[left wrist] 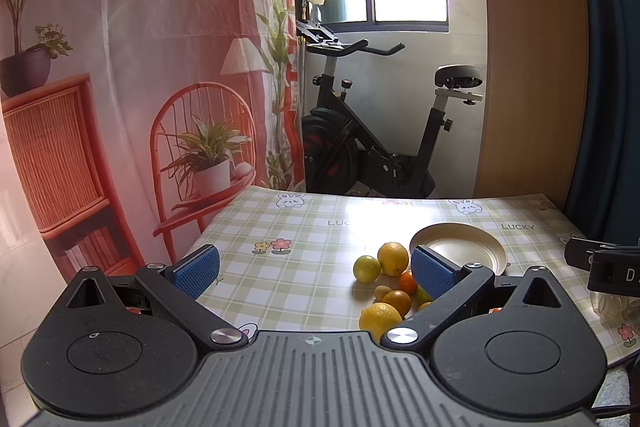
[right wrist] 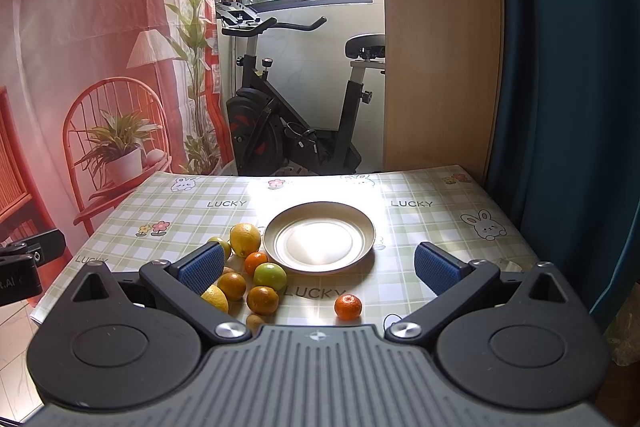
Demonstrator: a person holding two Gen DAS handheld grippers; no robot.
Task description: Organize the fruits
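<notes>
Right tool (right wrist: 318,269): released, empty, above the surface (right wrist: 420,227). Left tool (left wrist: 316,273): released, empty. Fruits (right wrist: 256,279): piled just left of the bare plate (right wrist: 320,238); one orange (right wrist: 348,307) apart. Risk: a nudged round fruit rolls off.

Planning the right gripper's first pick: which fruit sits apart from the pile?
The small orange mandarin, alone on the tablecloth in front of the plate, right of the others.

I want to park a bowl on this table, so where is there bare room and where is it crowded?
Bare cloth lies right of the plate out to the rabbit print, and behind the plate toward the far edge. The plate is empty. It is crowded left of the plate, where the fruit cluster sits; a lone orange lies nearer.
</notes>
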